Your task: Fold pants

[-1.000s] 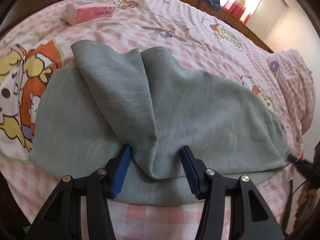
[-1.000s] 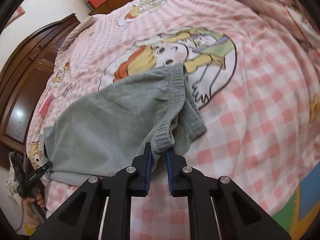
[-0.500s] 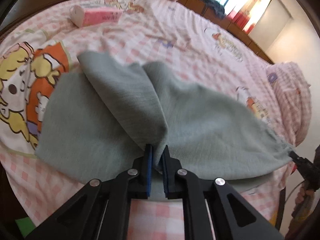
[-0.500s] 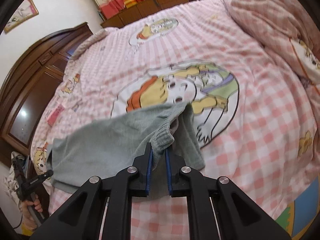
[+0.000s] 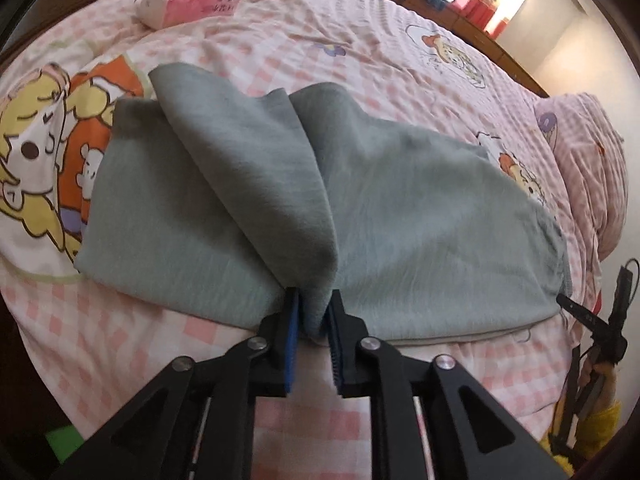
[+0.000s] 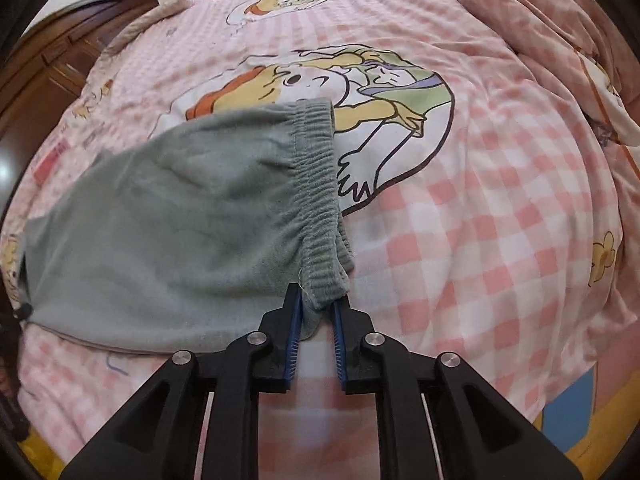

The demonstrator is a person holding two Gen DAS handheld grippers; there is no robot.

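Grey-green pants (image 5: 400, 220) lie across the pink checked bed sheet (image 5: 360, 40), with one leg folded over into a diagonal flap. My left gripper (image 5: 314, 312) is shut on the near tip of that flap at the pants' front edge. In the right wrist view the pants (image 6: 180, 220) stretch away to the left, and their elastic waistband (image 6: 316, 184) runs toward me. My right gripper (image 6: 316, 312) is shut on the near corner of the waistband, low over the sheet. The right gripper's black fingers (image 5: 592, 320) show at the far right of the left wrist view.
A pink tissue pack (image 5: 188, 6) lies at the back left of the bed. A bunched pink quilt (image 5: 588, 168) rises on the right. Dark wooden furniture (image 6: 52, 64) stands beyond the bed's left side. The bed's front edge is just below both grippers.
My left gripper went from open around the folded leg tip to shut on it. My right gripper kept its hold and the waistband now lies spread flatter on the sheet.
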